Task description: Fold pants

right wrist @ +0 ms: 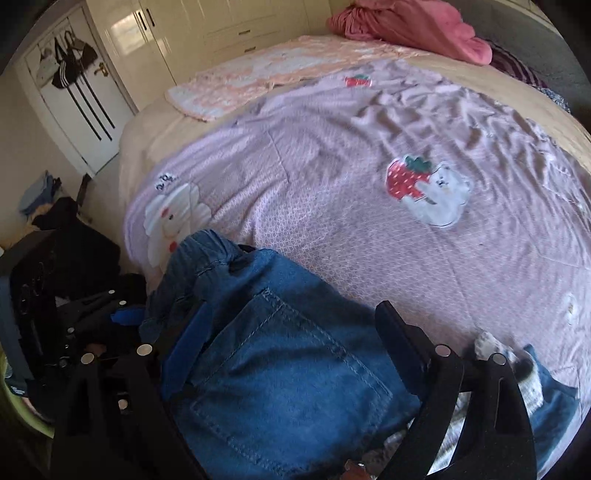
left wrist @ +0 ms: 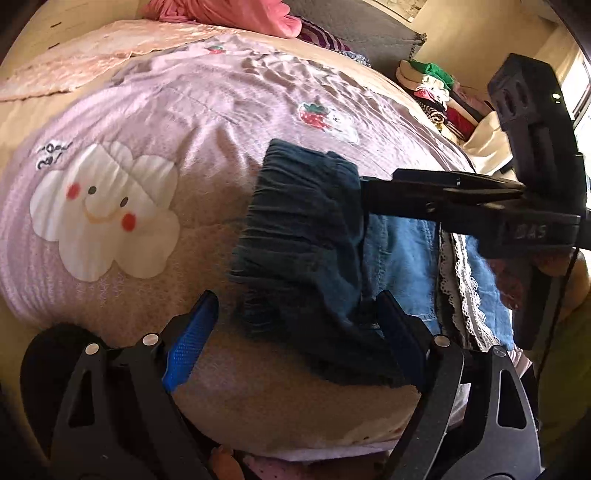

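Blue denim pants [right wrist: 273,354] with an elastic waistband and a back pocket lie at the near edge of the bed. In the left wrist view the waistband end [left wrist: 306,229] looks dark teal. My left gripper [left wrist: 299,325] is open, its blue-padded fingers [left wrist: 192,339] on either side of the waistband's near corner. My right gripper [right wrist: 291,332] is open in its own view, fingers spread over the pocket area. In the left wrist view it [left wrist: 369,195] comes in from the right, and its fingertips look pressed together at the waistband's far corner.
The bed carries a pink quilt [right wrist: 369,221] with a cloud face and strawberry patches. A pink blanket [right wrist: 406,29] lies at the far end. A clothes pile [left wrist: 439,99] sits to the right, and lace-trimmed clothing [left wrist: 465,288] lies beside the pants. Wardrobe doors [right wrist: 122,37] stand at far left.
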Available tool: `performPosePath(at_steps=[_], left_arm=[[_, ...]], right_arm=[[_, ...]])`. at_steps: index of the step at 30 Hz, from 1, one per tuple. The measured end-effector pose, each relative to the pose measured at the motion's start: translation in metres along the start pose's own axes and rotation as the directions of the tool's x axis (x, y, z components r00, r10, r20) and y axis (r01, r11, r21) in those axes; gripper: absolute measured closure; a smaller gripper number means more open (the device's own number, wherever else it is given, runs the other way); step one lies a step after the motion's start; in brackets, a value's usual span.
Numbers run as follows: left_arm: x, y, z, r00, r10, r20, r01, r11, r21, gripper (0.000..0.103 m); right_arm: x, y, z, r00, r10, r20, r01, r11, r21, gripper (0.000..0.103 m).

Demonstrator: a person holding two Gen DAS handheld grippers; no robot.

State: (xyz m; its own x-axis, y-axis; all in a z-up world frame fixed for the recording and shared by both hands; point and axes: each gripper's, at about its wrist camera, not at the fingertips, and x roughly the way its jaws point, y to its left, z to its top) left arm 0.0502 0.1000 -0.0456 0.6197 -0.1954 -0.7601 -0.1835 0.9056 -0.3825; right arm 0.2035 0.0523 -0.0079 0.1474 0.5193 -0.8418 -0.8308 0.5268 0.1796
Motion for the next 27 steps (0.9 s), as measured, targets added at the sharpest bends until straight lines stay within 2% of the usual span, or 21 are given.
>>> performPosePath(at_steps=[12, 13, 15, 16, 17, 18, 21, 23, 27], left_arm=[[0.009, 0.007, -0.004, 0.999, -0.032, 0.021, 0.033, 0.999, -0.027, 0.024], [0.01, 0.007, -0.004, 0.999, -0.033, 0.024, 0.033, 0.999, -0.028, 0.024], [0.011, 0.007, -0.004, 0.999, -0.032, 0.027, 0.033, 0.999, -0.028, 0.024], [0.012, 0.007, -0.004, 0.999, -0.033, 0.027, 0.033, 0.999, -0.027, 0.024], [0.011, 0.007, -0.004, 0.999, -0.033, 0.027, 0.034, 0.999, -0.026, 0.023], [0.011, 0.006, -0.004, 0.999, -0.036, 0.027, 0.036, 0.999, -0.026, 0.023], [0.006, 0.005, -0.003, 0.997, -0.062, 0.037, 0.063, 0.997, -0.037, 0.023], [0.002, 0.001, -0.003, 0.996, -0.082, 0.048, 0.083, 0.996, -0.031, 0.023], [-0.003, -0.008, -0.003, 0.995, -0.087, 0.056, 0.088, 0.996, -0.014, 0.022]], right_arm=[[0.043, -0.004, 0.015, 0.994, 0.066, -0.083, -0.066, 0.998, -0.004, 0.016], [0.046, -0.002, 0.015, 0.994, 0.071, -0.084, -0.073, 0.997, -0.019, 0.018], [0.047, 0.002, 0.015, 0.991, 0.1, -0.085, -0.104, 0.994, -0.043, 0.039], [0.046, 0.004, 0.014, 0.989, 0.12, -0.083, -0.124, 0.991, -0.053, 0.044], [0.044, 0.006, 0.013, 0.986, 0.149, -0.08, -0.155, 0.986, -0.064, 0.058], [0.042, 0.008, 0.013, 0.983, 0.166, -0.075, -0.171, 0.982, -0.075, 0.065], [0.03, 0.011, 0.007, 0.984, 0.171, -0.048, -0.175, 0.979, -0.101, 0.077], [0.02, 0.009, 0.004, 0.981, 0.192, -0.022, -0.194, 0.977, -0.088, 0.081], [-0.005, -0.005, -0.005, 0.951, 0.302, 0.062, -0.3, 0.953, -0.034, 0.085]])
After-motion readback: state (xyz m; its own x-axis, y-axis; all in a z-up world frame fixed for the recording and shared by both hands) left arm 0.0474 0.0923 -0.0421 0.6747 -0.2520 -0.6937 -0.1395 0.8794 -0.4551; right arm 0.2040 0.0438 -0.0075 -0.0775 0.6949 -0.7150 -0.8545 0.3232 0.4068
